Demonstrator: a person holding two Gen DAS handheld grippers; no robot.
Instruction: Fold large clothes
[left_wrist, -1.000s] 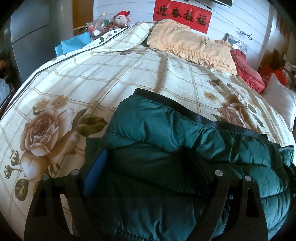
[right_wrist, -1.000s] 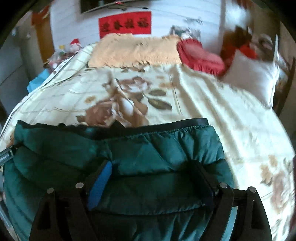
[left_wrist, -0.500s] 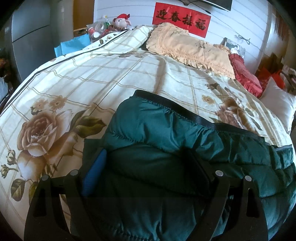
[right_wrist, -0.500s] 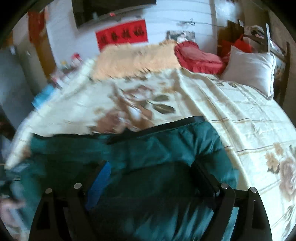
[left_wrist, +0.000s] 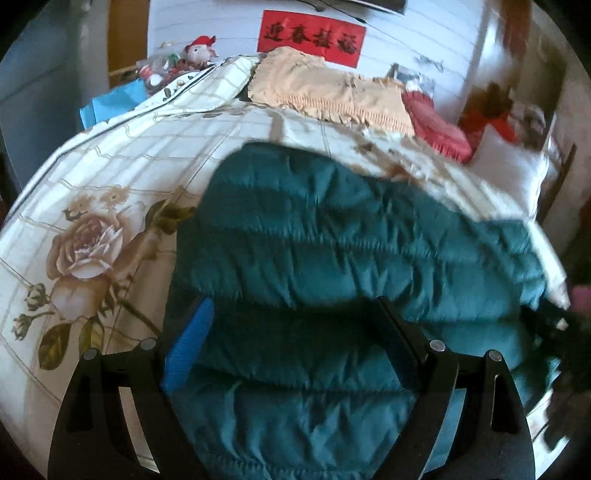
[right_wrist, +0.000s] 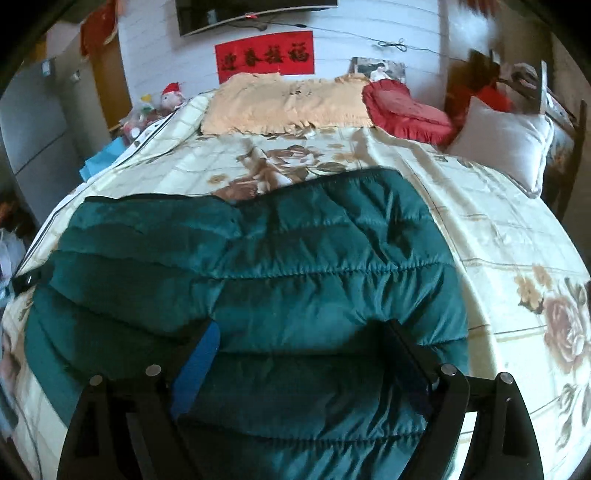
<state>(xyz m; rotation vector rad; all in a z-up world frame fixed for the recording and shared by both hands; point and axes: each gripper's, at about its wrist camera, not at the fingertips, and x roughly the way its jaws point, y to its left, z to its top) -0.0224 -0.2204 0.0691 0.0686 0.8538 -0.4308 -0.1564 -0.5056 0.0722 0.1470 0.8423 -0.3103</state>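
Left wrist view: left tongs (left_wrist: 291, 317) spread wide, fingers down either side of a fold of the green quilted jacket (left_wrist: 354, 236); blue pad on the left finger (left_wrist: 190, 343) lies against the fabric, dark right finger sunk into it. Cannot tell whether they pinch it. Jacket bunched on the near half of the bed, over the floral bedspread (left_wrist: 110, 206), rose print to its left. Far end: peach pillow (left_wrist: 328, 96), red cushion (left_wrist: 436, 125) to its right, white pillow (left_wrist: 513, 173) at far right, red banner (left_wrist: 312, 37) on the wall. Right side of frame blurred. Right wrist view: right tongs (right_wrist: 299, 339) likewise spread, the jacket (right_wrist: 295, 258) filling the gap between the fingers; grip not clear. Jacket lies across near left and centre of the bed, its dark-trimmed edge on the far side; bare bedspread (right_wrist: 517, 258) to the right. Peach pillow (right_wrist: 284, 103), red cushion (right_wrist: 406, 110), white pillow (right_wrist: 506, 140) and banner (right_wrist: 264, 55) at far end.
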